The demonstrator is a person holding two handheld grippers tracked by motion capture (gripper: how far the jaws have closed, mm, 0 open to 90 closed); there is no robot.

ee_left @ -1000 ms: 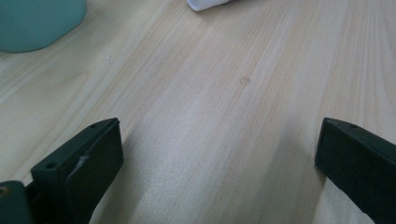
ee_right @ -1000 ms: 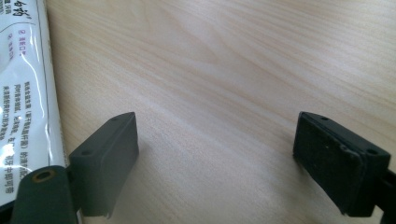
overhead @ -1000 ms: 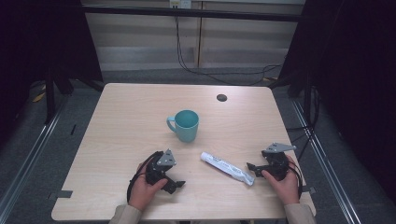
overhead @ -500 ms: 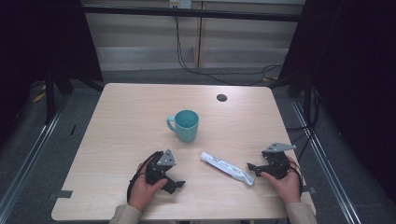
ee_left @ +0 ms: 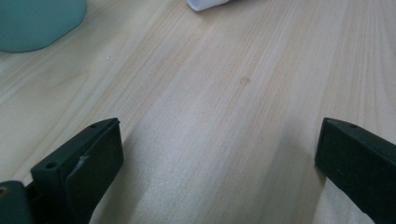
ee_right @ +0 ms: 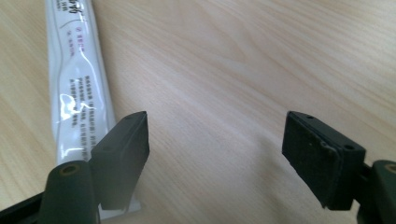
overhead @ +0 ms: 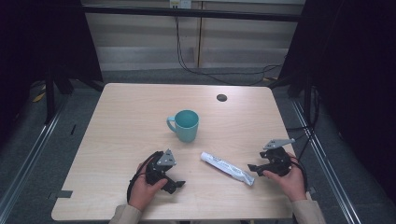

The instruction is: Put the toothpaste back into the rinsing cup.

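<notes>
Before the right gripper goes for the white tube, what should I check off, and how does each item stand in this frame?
1. Right gripper open: ok, though its jaws have just been closing a little with only bare wood between them.
2. White tube between the right jaws: not ok; in the right gripper view the tube lies outside one jaw, not in the gap.
3. Tube free to lift: ok; it lies flat on the table, apart from the teal mug.
4. Left gripper out of the way: ok; open, holding nothing, short of the tube's cap end.
5. Mug upright: ok.
6. Tube's cap on tight: cannot tell.
</notes>
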